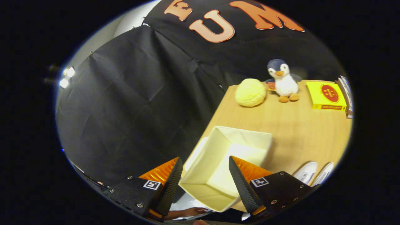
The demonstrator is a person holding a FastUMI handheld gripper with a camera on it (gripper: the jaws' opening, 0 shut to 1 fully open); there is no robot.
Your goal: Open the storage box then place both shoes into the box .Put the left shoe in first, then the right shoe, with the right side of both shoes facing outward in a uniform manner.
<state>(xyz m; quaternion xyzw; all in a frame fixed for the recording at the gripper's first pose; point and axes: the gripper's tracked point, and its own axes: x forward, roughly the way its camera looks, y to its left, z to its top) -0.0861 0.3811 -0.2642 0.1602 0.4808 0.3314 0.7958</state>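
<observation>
Holding my tool [205,175] wide open and empty, I see the cream storage box [200,162] already open and bare just ahead between the fingers; both white shoes [314,173] wait beside it on the tabletop [300,125], so both placements remain.

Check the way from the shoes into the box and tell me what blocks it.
Nothing visible blocks it. The storage box lies open and empty between the open gripper fingers; the two shoes sit on bare table just beside it.

Dim booth, bright lamps [67,77] beyond the fingers, fisheye-warped, blurred rim.
</observation>
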